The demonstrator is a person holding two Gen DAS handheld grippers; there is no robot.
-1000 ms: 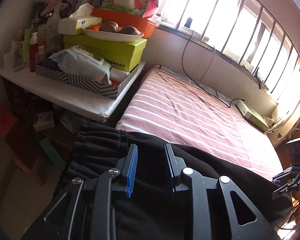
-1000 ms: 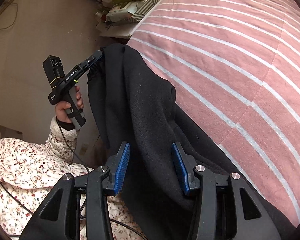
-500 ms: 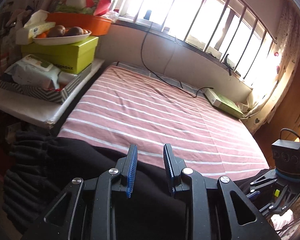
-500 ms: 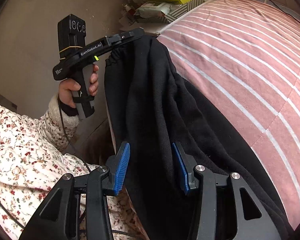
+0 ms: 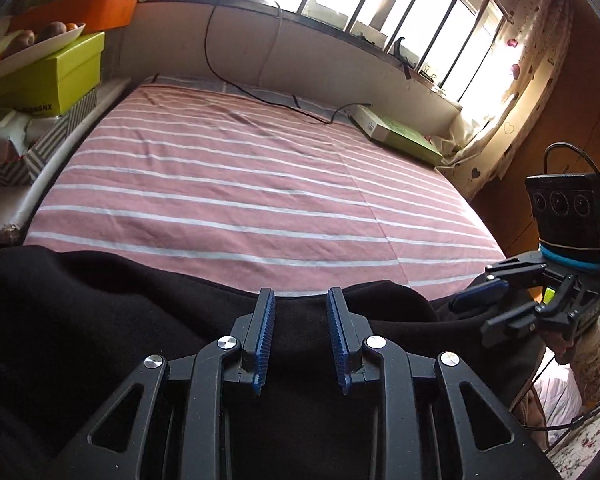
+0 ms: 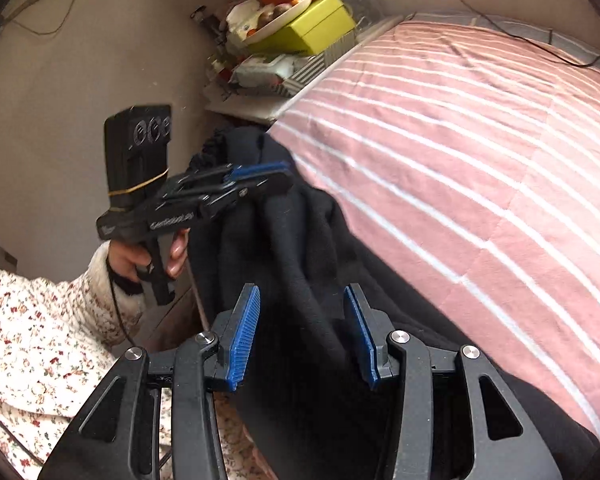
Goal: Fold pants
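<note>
Black pants (image 5: 100, 320) hang over the near edge of the pink striped bed (image 5: 240, 184). My left gripper (image 5: 300, 304) has its blue pads around a fold of the black fabric, which is lifted off the bed; the right wrist view shows this gripper (image 6: 276, 176) pinching the bunched pants (image 6: 300, 264). My right gripper (image 6: 300, 316) has its blue pads set wide, with black cloth draped between them. In the left wrist view the right gripper (image 5: 476, 308) sits at the pants' right end.
A shelf at the bed's left carries a green box (image 5: 52, 76), a fruit plate and an orange bowl. A flat green box (image 5: 400, 136) and a black cable lie along the barred window wall. The person's floral sleeve (image 6: 40, 340) is at the lower left.
My left gripper has lifted and swung right along the bed edge with the cloth in it; the shelf slid out to the left. The pants rose and bunched higher in the right wrist view.
</note>
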